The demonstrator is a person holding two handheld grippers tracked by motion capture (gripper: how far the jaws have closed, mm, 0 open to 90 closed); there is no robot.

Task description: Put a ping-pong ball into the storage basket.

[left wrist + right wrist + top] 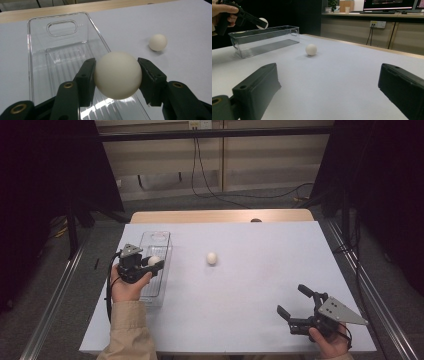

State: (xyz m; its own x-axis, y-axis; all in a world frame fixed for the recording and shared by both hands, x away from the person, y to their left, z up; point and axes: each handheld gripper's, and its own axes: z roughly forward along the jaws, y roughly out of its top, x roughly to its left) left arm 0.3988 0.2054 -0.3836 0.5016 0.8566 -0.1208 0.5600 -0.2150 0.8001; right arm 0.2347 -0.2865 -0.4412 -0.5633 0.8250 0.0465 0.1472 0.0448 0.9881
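A clear plastic bin (159, 240) (40, 50) (264, 40) lies on the left of the white table. My left gripper (154, 262) (117, 75) hovers over it, shut on a cream ball (153, 260) (117, 75) (263, 22) held above the bin's right wall. A second cream ball (212, 258) (157, 42) (311, 49) rests on the table to the right of the bin. My right gripper (293, 301) (329, 87) is low at the table's front right, open, with nothing between its jaws, pointing toward the loose ball.
The white table top (250, 285) ends in a wooden strip at the far edge (220, 215). Cables (210, 190) run across the floor beyond it. Metal rails (50, 305) flank both sides of the table.
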